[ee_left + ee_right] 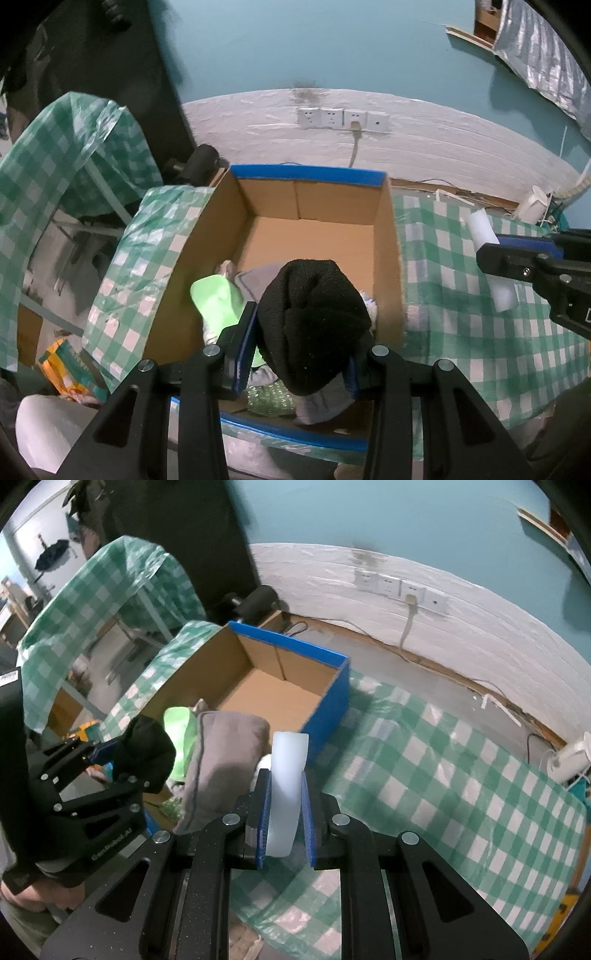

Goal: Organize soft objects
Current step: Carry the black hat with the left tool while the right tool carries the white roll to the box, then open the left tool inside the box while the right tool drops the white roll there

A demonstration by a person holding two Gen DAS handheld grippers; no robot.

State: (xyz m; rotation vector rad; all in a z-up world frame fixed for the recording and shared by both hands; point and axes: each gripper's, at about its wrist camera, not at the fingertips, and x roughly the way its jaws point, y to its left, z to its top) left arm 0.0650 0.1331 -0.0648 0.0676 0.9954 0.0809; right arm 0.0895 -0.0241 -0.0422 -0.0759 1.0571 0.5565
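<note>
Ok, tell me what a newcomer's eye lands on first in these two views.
The black knit hat, bunched between the left gripper's blue pads, fills the middle of the left wrist view, above the open cardboard box with blue outer walls. In the right wrist view, the right gripper is clamped on a pale white foam roll over the green checked tablecloth. A grey cushion and something bright green already sit at the box's near end.
</note>
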